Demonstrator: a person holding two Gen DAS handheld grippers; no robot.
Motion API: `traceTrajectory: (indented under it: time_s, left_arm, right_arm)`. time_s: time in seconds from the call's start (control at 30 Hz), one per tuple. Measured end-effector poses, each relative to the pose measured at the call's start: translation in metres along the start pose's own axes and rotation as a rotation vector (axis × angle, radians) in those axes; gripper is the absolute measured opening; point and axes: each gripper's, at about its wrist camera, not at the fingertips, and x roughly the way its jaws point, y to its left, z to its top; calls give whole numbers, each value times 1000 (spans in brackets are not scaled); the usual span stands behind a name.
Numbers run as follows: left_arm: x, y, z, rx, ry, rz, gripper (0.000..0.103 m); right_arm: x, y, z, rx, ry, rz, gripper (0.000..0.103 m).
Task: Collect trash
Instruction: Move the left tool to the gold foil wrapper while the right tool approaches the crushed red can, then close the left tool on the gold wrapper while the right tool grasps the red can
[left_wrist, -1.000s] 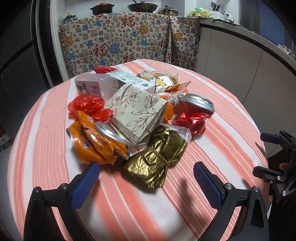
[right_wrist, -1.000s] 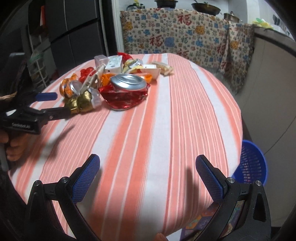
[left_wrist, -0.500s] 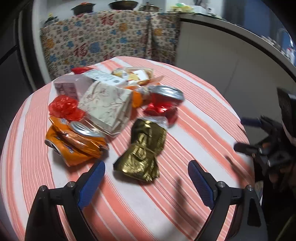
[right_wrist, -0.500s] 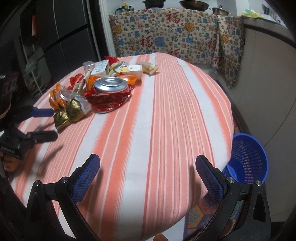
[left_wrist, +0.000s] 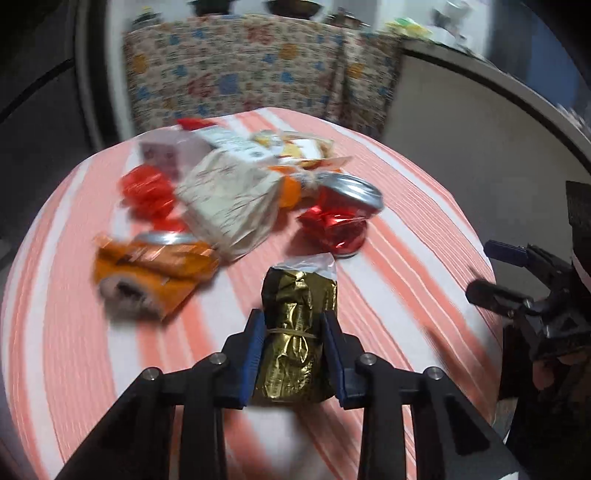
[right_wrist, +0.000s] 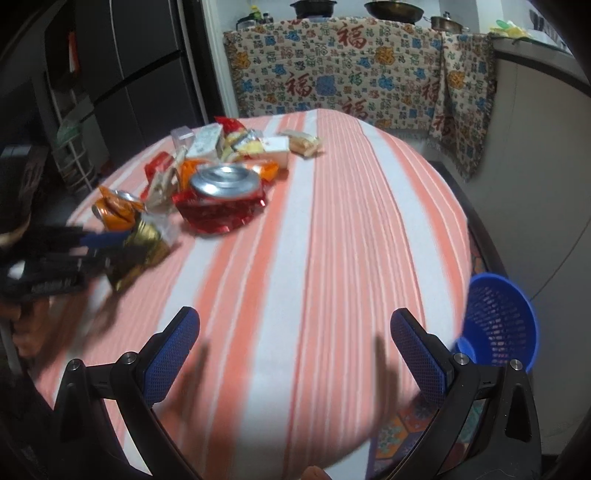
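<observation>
1. While clamped between both blue pads, sits upright in the left gripper (left_wrist: 295, 325): a crumpled gold foil wrapper with a clear plastic top (left_wrist: 298, 317), at 6 o'clock in the left wrist view, over the round table under an orange-and-white striped cloth (left_wrist: 406, 236).
2. Lies at 12 o'clock from that wrapper, apart from it: a crushed red drink can with a silver lid (left_wrist: 341, 214).
3. Lies at 10 o'clock, blurred: a flattened orange drink can (left_wrist: 147, 273), just beside a pale paper carton with a leaf print (left_wrist: 229, 203).
4. Shows at 11 o'clock beyond the carton: a crinkled red plastic wrapper (left_wrist: 147, 192); farther back, a cluster of small white cartons and snack packets (left_wrist: 266, 147), too blurred to sort.
5. Hangs with its blue pads spread wide and nothing between them: the right gripper (right_wrist: 295, 354), above bare striped cloth at 6 o'clock in the right wrist view.
6. Stands on the floor at 4 o'clock off the table edge: a blue perforated plastic basket (right_wrist: 498, 321).
7. Hangs at 12 o'clock behind the table: a patterned cloth with red characters (right_wrist: 351, 70).
</observation>
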Motion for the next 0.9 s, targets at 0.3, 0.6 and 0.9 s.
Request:
traceTrajectory:
  time_s: [0.3, 0.6, 0.9]
  left_arm:
    - [-14, 5, -24, -105, -13, 141, 62]
    - [-1, 17, -37, -75, 35, 152, 68]
    - [13, 6, -27, -64, 37, 189, 91]
  right_arm:
    - [85, 27, 77, 170, 65, 169, 103]
    - [70, 2, 66, 65, 156, 113, 72]
    - [59, -15, 57, 22, 193, 91, 82]
